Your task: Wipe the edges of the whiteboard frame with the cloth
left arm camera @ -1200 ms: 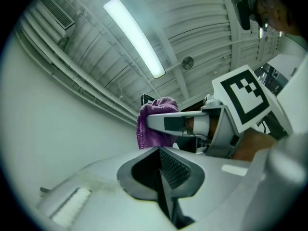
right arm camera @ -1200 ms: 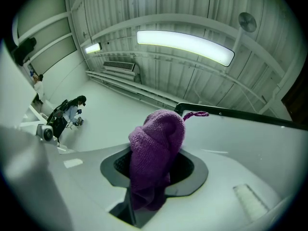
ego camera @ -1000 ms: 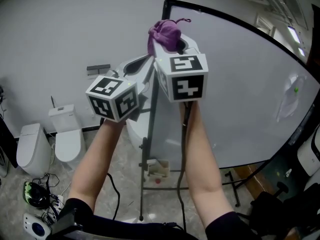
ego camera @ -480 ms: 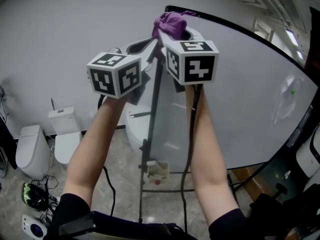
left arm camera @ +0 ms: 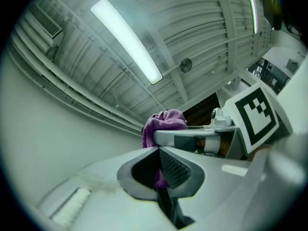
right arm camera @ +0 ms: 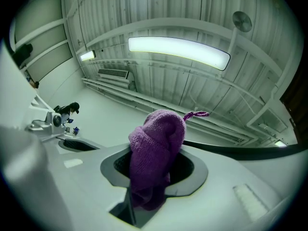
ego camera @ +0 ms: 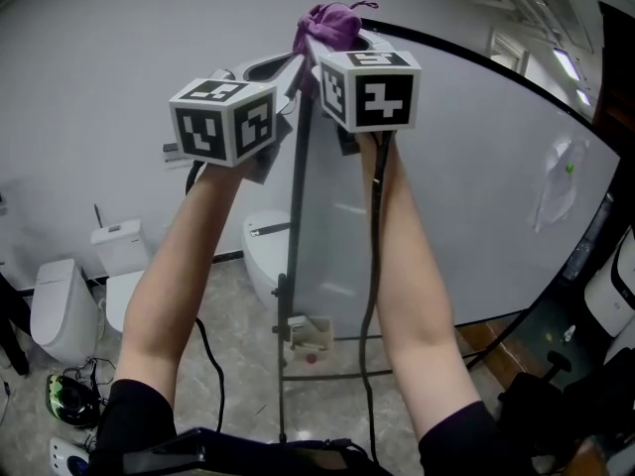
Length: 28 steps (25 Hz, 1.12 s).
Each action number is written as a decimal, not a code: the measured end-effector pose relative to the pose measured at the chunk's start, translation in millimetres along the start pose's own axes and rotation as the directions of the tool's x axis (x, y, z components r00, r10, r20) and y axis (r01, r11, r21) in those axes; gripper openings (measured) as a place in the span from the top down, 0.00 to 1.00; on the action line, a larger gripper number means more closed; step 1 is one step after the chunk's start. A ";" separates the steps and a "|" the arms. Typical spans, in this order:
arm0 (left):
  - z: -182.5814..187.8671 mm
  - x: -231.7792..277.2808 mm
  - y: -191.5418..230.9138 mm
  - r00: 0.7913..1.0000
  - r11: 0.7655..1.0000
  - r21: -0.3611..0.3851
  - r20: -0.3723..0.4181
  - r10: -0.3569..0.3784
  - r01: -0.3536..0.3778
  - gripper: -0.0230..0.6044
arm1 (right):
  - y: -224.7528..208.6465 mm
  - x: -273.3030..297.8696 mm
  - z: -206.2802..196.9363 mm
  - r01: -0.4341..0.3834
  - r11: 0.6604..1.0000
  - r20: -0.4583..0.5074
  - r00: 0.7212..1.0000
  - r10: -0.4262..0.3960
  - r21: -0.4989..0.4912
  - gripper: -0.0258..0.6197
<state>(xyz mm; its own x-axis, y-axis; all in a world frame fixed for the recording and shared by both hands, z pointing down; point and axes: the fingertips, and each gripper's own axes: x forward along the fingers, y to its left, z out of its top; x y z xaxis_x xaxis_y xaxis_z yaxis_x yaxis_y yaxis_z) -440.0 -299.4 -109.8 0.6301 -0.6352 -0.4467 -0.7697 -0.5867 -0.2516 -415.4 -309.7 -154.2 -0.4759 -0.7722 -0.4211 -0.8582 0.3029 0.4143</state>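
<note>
The purple cloth (ego camera: 332, 23) is bunched at the top left corner of the whiteboard's black frame (ego camera: 476, 53), high in the head view. My right gripper (ego camera: 342, 43) is shut on it, and the cloth (right arm camera: 156, 148) bulges out between its jaws, with the frame's top edge (right arm camera: 231, 150) running off to the right behind it. My left gripper (ego camera: 288, 67) sits just left of the frame's upright edge (ego camera: 296, 196), touching the right gripper. Its jaws are closed, and a strip of the cloth (left arm camera: 159, 176) shows between the pads. The main bunch (left arm camera: 163, 121) lies beyond the left gripper (left arm camera: 159, 174).
White toilets (ego camera: 60, 305) (ego camera: 124, 256) stand on the floor at lower left, with another (ego camera: 263, 246) behind the whiteboard's stand (ego camera: 283, 345). A helmet (ego camera: 69, 400) and cables lie on the floor. A paper (ego camera: 556, 191) hangs on the whiteboard. Ceiling lights are close overhead.
Both grippers have risen together with the cloth, which now sits on the frame's top left corner. The arms are stretched higher.
</note>
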 end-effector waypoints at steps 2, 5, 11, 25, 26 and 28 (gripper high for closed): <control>3.0 4.8 -0.9 1.000 1.000 0.007 0.005 -0.004 0.004 0.96 | -2.5 1.1 2.5 0.009 1.000 0.013 1.000 -0.009 -0.010 0.73; 8.0 7.5 1.6 1.000 1.000 0.013 0.021 -0.005 0.004 0.96 | -1.1 4.6 11.4 0.027 0.998 0.043 0.999 -0.024 -0.064 0.73; 20.7 17.5 1.3 0.999 1.000 0.017 0.038 -0.005 0.004 0.96 | -16.4 5.8 28.7 0.058 0.994 0.076 0.996 -0.051 -0.096 0.73; 26.1 25.5 4.1 0.997 0.999 0.016 0.057 -0.049 0.048 0.96 | -35.8 6.7 30.0 0.113 0.991 0.077 0.991 -0.107 -0.077 0.73; 27.2 25.7 2.1 0.997 0.998 0.015 0.061 -0.055 0.054 0.96 | -38.8 5.0 30.0 0.119 0.990 0.075 0.991 -0.114 -0.077 0.73; 29.7 28.9 -8.1 0.995 0.998 0.016 0.067 -0.068 0.067 0.96 | -49.1 -2.7 28.1 0.134 0.988 0.070 0.989 -0.129 -0.080 0.73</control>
<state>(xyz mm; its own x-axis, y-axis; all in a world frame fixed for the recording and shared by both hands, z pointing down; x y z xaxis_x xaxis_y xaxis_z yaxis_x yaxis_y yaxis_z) -418.6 -298.1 -146.2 0.6726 -0.5586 -0.4854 -0.7274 -0.6197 -0.2947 -377.4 -306.8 -196.1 -0.3735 -0.7639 -0.5262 -0.8961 0.1506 0.4175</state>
